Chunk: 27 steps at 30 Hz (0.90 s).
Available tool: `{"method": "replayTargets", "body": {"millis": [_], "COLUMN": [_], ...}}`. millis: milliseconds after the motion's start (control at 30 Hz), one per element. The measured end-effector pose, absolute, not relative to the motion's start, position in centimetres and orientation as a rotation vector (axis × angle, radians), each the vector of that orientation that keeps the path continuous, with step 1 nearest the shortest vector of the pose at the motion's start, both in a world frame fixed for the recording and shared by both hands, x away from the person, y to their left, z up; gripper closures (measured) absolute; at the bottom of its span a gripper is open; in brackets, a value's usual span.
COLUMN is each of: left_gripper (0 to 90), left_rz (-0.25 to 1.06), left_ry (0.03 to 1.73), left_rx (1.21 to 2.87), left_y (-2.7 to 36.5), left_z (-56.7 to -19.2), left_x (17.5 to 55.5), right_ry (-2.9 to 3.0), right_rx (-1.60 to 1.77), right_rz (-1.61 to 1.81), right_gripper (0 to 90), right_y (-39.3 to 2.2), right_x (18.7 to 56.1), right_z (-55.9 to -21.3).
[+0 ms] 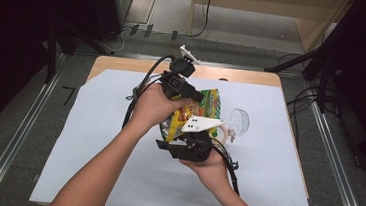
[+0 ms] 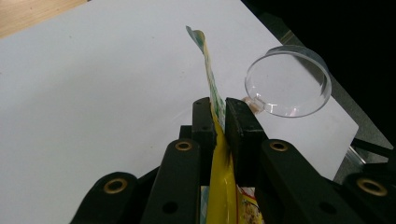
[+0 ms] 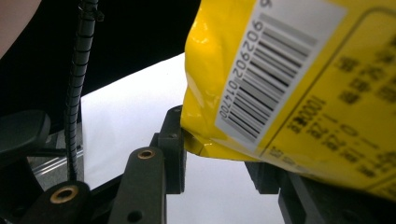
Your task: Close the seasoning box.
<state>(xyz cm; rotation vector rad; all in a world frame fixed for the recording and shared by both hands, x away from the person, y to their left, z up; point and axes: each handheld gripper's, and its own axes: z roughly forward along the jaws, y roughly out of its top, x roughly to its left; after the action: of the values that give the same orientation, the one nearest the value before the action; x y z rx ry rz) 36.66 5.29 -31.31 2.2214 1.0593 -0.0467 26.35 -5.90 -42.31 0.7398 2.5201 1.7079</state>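
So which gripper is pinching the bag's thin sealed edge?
The left gripper, the one farther up the table: its jaws clamp flat on the snack bag edge, while the right gripper straddles the bulky bottom.

Yellow-and-green snack bag, barcode label on its back, edge-on and raised above the white sheet.

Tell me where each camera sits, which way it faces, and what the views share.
High view: above the table, looking forward and down; both forearms and hands hold the snack bag.
Left gripper view: rides the left tool, looking along its jaws shut on the bag's edge toward a clear cup.
Right gripper view: rides the right tool, facing the bag's barcode side.
Shared: the bag.
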Motion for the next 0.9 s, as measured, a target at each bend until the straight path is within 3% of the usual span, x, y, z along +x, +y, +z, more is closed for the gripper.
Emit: {"method": "replayTargets", "body": {"millis": [900], "left_gripper": [83.0], "left_rz": [-0.057], "left_ry": [1.070], "left_rx": [2.214], "left_y": [4.92], "left_z": [-31.70], "left_x": [36.81], "right_ry": [2.537], "right_rx": [0.746], "right_rz": [1.686], "right_gripper": [64.2], "right_y": [-6.10], "right_x": [26.51], "right_z": [-42.40]}}
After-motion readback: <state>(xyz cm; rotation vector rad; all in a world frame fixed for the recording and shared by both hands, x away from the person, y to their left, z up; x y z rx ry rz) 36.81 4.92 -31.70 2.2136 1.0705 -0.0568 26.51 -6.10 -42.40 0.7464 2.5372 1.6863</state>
